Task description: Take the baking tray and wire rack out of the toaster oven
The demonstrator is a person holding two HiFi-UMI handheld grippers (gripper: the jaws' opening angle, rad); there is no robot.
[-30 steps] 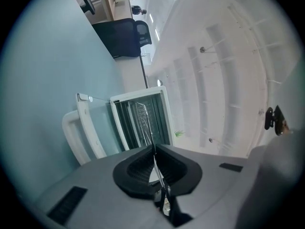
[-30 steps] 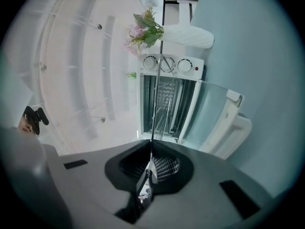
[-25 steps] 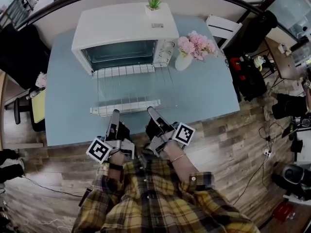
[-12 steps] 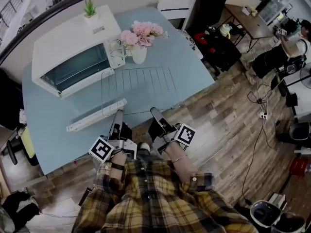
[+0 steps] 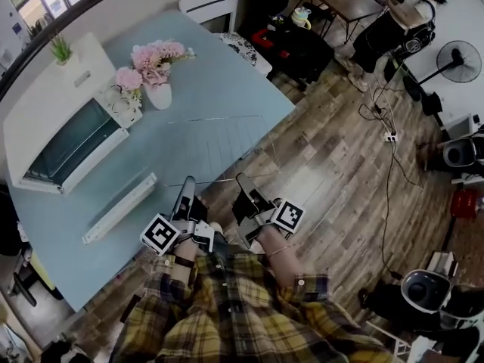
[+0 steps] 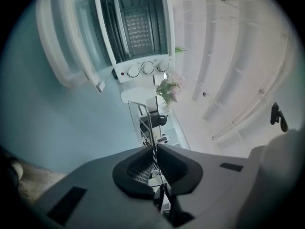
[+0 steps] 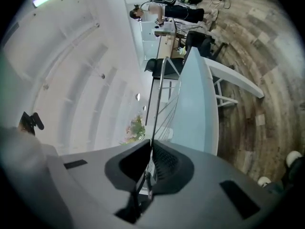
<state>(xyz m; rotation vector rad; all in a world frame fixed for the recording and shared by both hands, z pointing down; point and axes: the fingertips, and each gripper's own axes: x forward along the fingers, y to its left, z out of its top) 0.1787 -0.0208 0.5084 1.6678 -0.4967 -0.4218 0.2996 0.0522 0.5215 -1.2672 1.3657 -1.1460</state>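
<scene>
Both grippers hold the wire rack (image 5: 219, 146) by its near edge, level over the right end of the blue table (image 5: 227, 82). My left gripper (image 5: 187, 181) is shut on the rack's front wire (image 6: 147, 123), and my right gripper (image 5: 243, 180) is shut on the same wire (image 7: 157, 99) further right. The white toaster oven (image 5: 57, 119) stands at the left with its door (image 5: 121, 206) folded down. The left gripper view looks into the oven's open cavity (image 6: 138, 27). I cannot make out a baking tray in any view.
A vase of pink flowers (image 5: 155, 74) stands beside the oven, just behind the rack. A small potted plant (image 5: 60, 49) sits on the oven. A white chair (image 5: 212, 2) is at the table's far end. Wooden floor, cables, a fan (image 5: 461, 55) and a person (image 5: 393, 21) lie to the right.
The rack, gripped by both grippers, has swung right, from over the oven's open door to the table's right end. The oven has slid towards the left of the head view.
</scene>
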